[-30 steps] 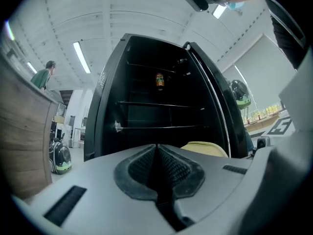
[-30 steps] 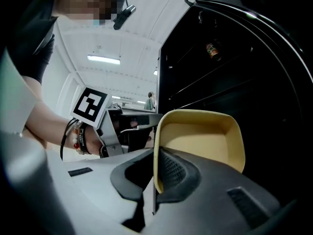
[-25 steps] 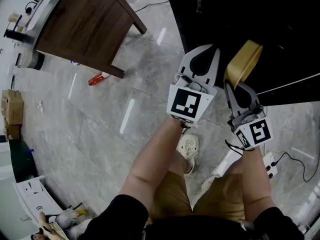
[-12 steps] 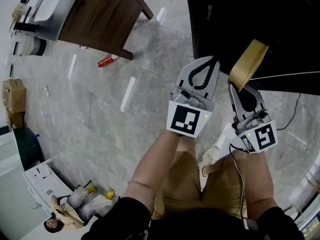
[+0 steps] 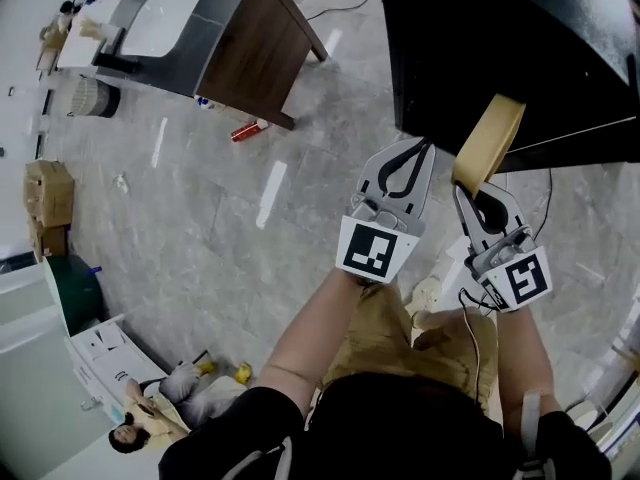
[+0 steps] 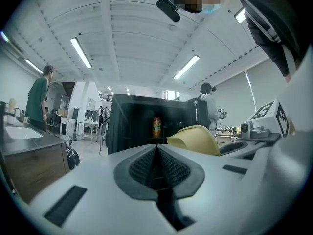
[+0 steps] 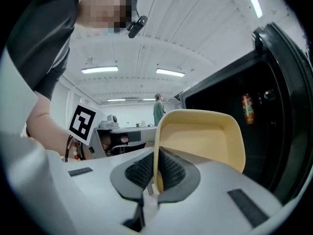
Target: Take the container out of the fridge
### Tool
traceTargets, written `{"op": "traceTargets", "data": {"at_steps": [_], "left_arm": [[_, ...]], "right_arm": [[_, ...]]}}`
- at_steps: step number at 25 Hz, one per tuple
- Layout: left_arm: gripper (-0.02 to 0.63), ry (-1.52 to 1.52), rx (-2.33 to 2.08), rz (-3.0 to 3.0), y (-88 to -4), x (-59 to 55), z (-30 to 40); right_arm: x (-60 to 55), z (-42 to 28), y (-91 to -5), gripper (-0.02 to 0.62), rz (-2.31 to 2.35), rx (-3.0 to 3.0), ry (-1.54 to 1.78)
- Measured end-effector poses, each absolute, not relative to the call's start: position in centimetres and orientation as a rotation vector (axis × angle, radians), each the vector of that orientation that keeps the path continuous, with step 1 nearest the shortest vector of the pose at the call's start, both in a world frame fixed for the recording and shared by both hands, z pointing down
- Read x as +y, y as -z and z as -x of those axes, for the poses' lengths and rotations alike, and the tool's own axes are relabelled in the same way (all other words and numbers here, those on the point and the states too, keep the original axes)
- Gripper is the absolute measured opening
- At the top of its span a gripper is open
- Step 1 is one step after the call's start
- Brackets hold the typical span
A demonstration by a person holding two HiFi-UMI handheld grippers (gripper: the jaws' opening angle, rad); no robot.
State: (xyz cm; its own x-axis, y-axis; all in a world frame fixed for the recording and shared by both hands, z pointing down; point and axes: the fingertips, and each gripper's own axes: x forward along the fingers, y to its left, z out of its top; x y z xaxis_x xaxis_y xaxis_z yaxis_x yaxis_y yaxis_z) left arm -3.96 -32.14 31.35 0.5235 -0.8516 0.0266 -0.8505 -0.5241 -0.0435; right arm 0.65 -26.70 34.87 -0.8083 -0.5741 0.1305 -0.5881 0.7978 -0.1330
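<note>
My right gripper (image 5: 478,189) (image 7: 155,173) is shut on the rim of a yellow container (image 5: 488,140) (image 7: 200,137), an empty shallow tub held on edge in front of the black fridge (image 5: 520,48) (image 7: 264,126). The tub also shows at the right of the left gripper view, container (image 6: 194,140). My left gripper (image 5: 412,157) (image 6: 157,163) is shut with nothing between its jaws, just left of the right one. A bottle (image 7: 248,108) (image 6: 156,126) stands inside the dark fridge.
A dark wooden table (image 5: 255,38) stands on the grey stone floor at the upper left, with a red can (image 5: 245,130) lying by its leg. A cable runs along the floor by the fridge. People stand in the room behind.
The view has swung: the table and red can have slid rightward and downward in the head view. Both grippers have kept their places side by side, the right one still on the tub.
</note>
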Motion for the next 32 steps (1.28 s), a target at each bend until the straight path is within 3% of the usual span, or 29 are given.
{"op": "traceTargets", "data": {"at_steps": [12, 23, 32], "left_arm": [[0.025, -0.078, 1.391, 2.769, -11.1, -30.9, 4.0], [0.025, -0.169, 1.248, 2.802, -4.2, -31.3, 3.8], [0.025, -0.093, 1.106, 2.855, -2.9, -29.5, 0.9]], "right_arm": [[-24.7, 0.7, -14.4, 0.037, -1.024, -2.916, -0.074], [-26.7, 0.7, -6.2, 0.037, -1.249, -2.913, 0.139], [-25.9, -5.3, -2.4, 0.037, -1.573, -2.813, 0.243]]}}
